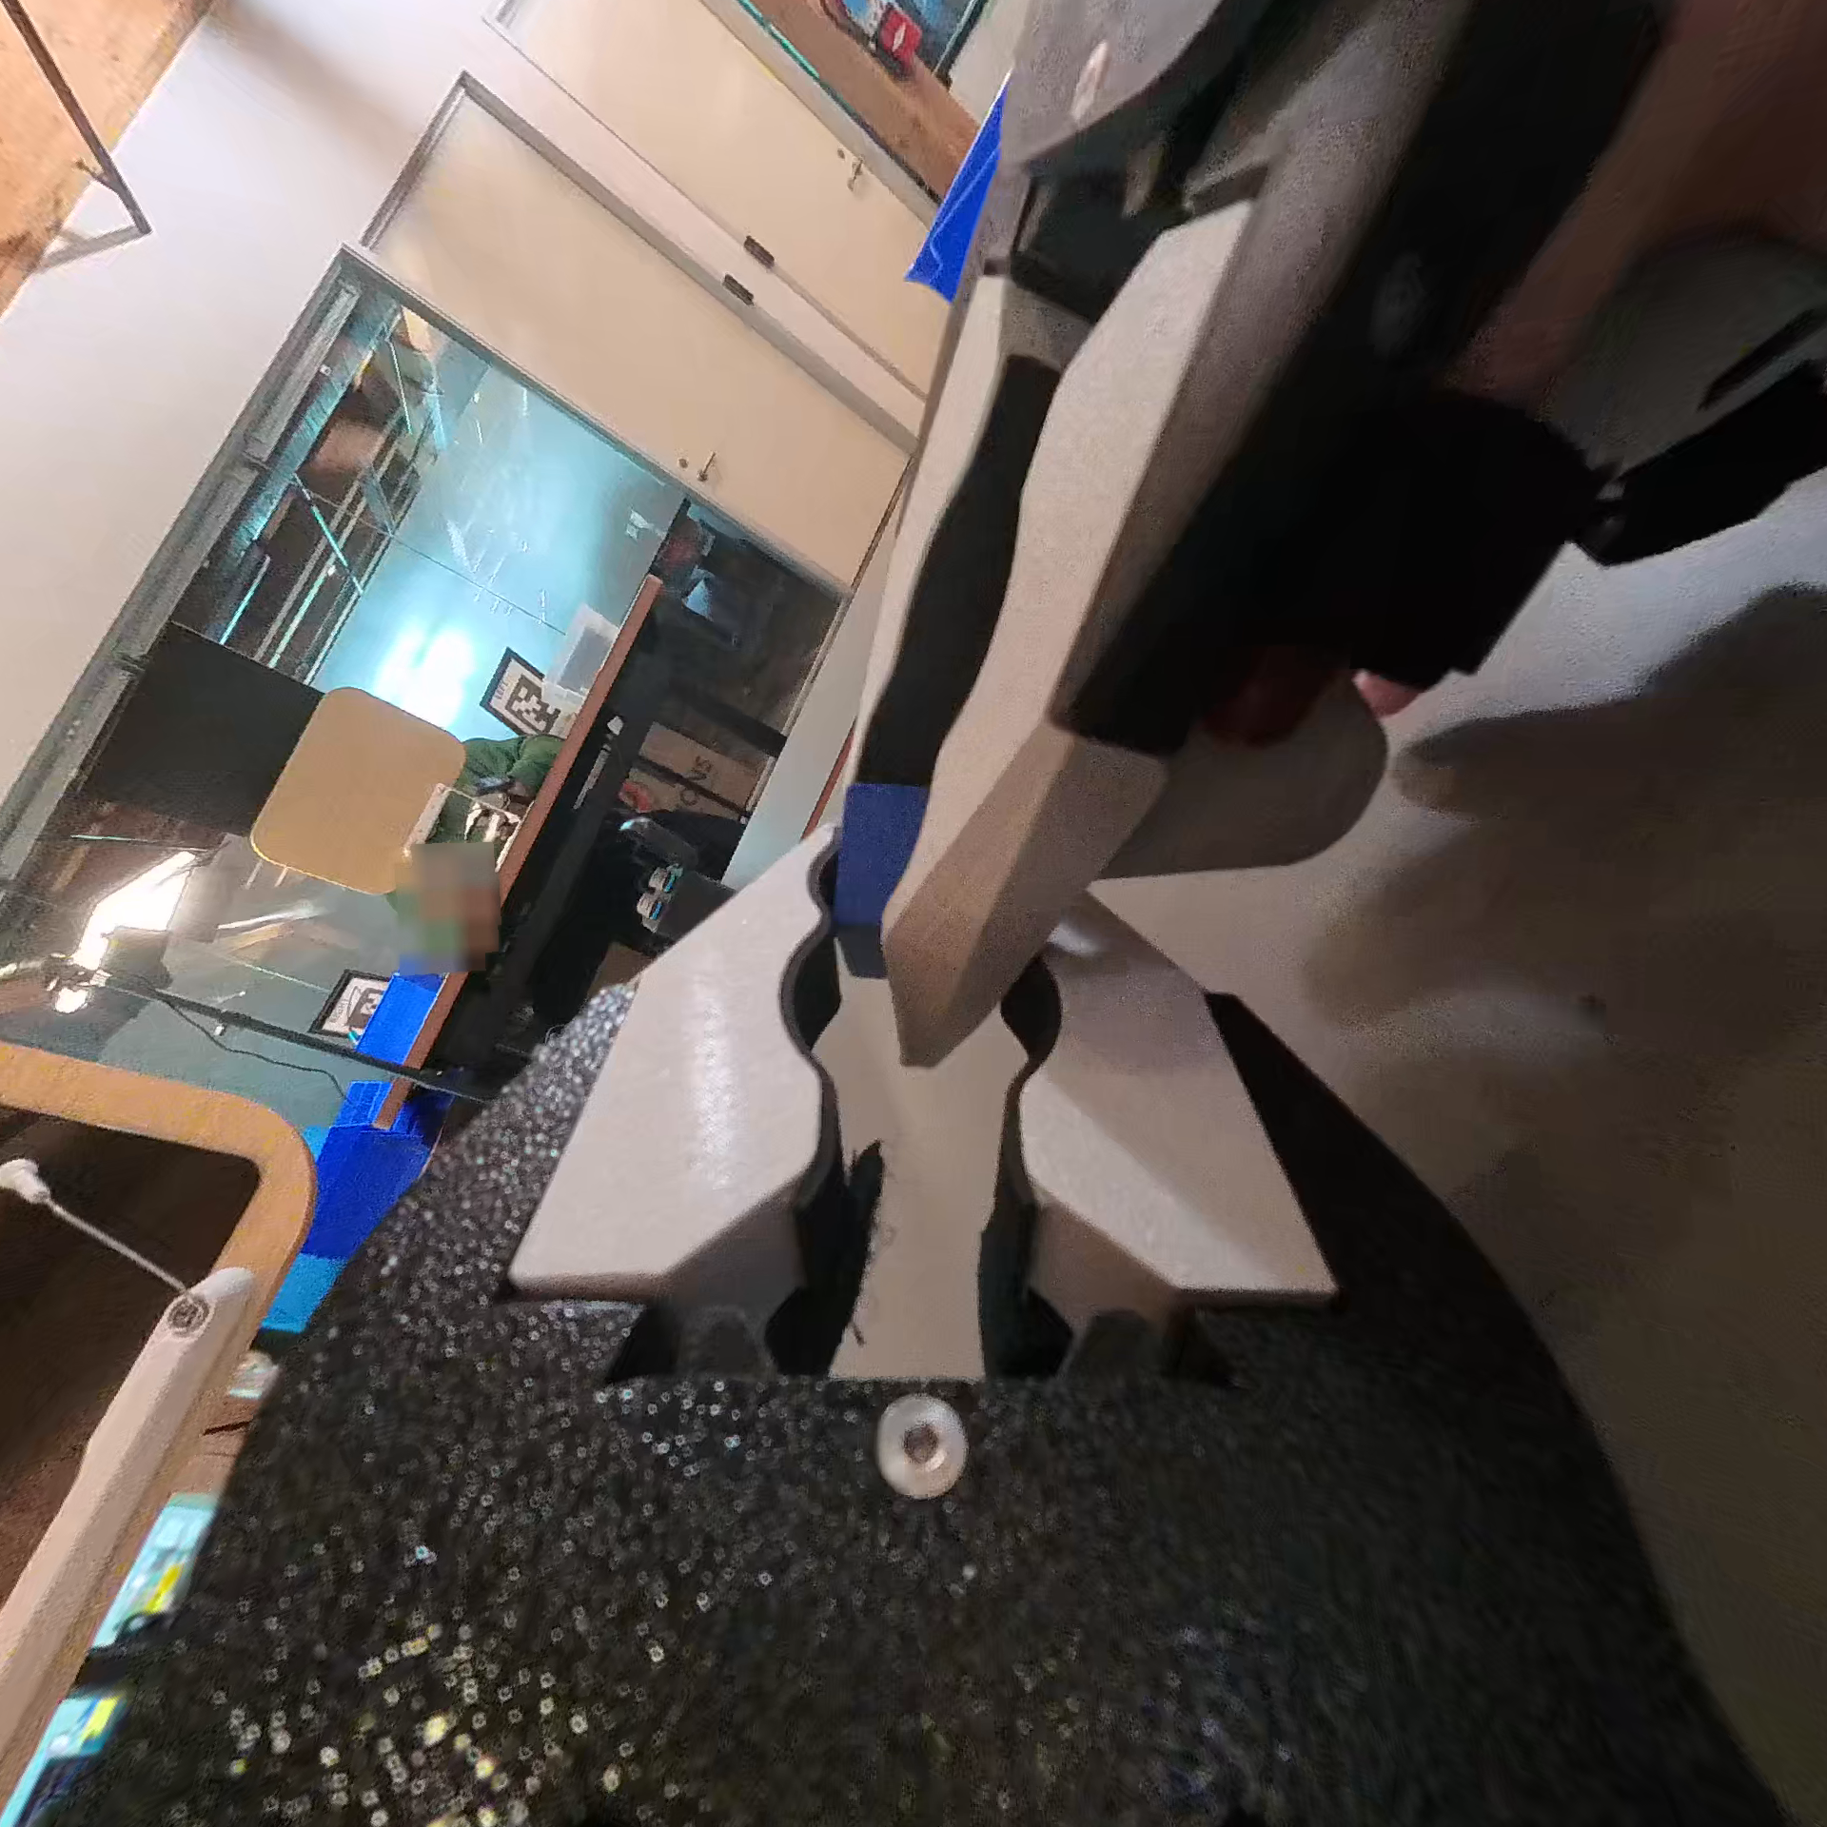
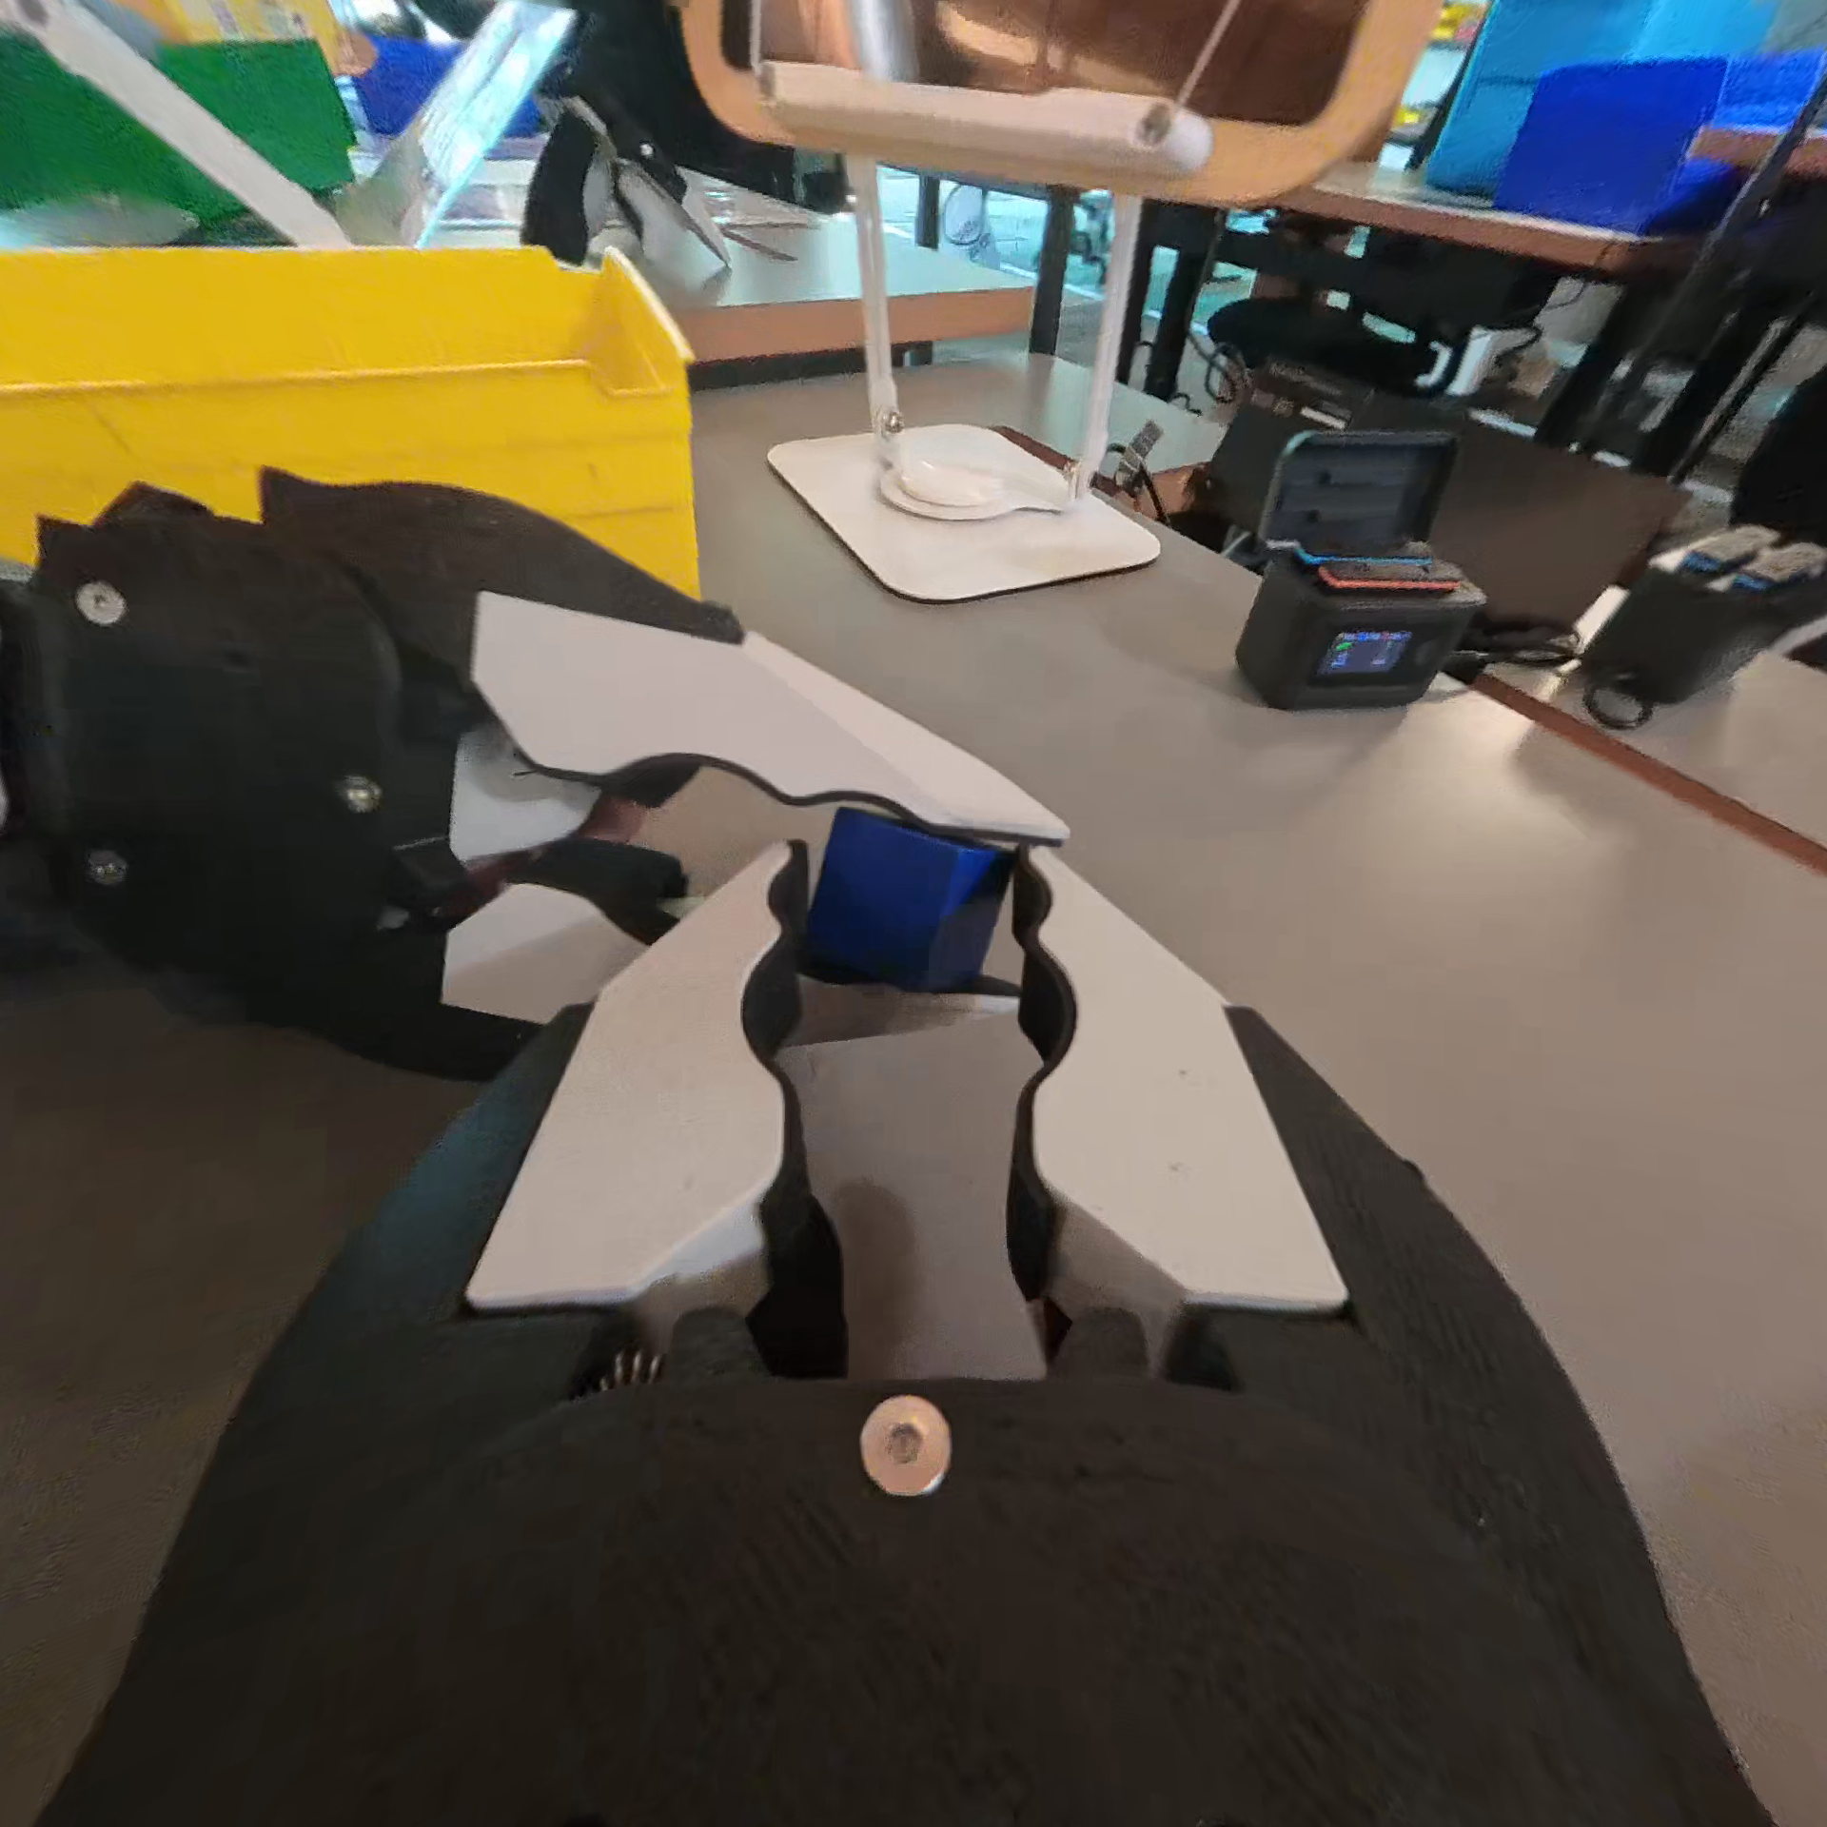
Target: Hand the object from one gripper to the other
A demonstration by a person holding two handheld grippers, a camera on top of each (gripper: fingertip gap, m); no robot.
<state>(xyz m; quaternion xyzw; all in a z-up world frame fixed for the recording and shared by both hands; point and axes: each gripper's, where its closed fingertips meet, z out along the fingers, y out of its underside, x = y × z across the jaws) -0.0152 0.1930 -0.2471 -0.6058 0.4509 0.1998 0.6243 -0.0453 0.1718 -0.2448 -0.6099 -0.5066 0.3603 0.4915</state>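
Note:
A small blue block [image 2: 905, 914] is held above the grey table [image 2: 1335, 989]. My right gripper [image 2: 905, 870] has its two grey fingertips pressed on the block's left and right sides. My left gripper [image 2: 999, 919] comes in from the left, turned crosswise, with one finger on top of the block and one beneath it. In the left wrist view only a strip of the block [image 1: 875, 870] shows at my left gripper's [image 1: 929, 919] fingertips. The rest is hidden behind a finger of the right gripper [image 1: 895, 929], which reaches in from the upper right.
A yellow bin [image 2: 346, 395] stands at the back left. A white stand base [image 2: 969, 534] with a wood-rimmed frame [image 2: 1038, 129] above it is straight ahead. A black charger case with a small screen [image 2: 1354, 633] sits at the right, near the table's edge. The tips of both grippers are at nearly the same place.

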